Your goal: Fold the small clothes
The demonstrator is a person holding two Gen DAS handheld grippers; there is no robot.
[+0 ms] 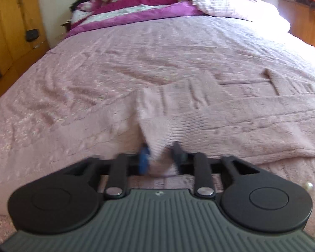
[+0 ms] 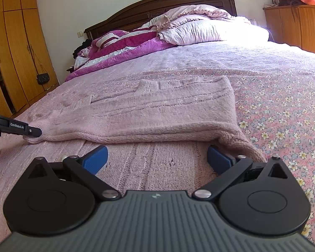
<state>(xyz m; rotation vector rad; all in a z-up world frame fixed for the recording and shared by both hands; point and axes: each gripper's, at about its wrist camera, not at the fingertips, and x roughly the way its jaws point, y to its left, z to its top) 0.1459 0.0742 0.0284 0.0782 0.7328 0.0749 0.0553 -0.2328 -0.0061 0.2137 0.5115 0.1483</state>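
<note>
pink knit sweater [image 2: 157,109] | folded over; corner pinched by left tool [image 1: 160,155]

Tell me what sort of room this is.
A bedroom, most likely: a bed with a dark wooden headboard, pillows and a magenta quilt, plus a wooden wardrobe along the wall.

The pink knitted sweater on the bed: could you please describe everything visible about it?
The pink knitted sweater is soft, fuzzy and ribbed, lying on the floral bedspread with its upper layer folded over a cable-knit lower layer. The left tongs are shut on a pinched fold edge. The right tongs are open just above the lower layer, with the right blue pad beside the fold's corner.
</note>
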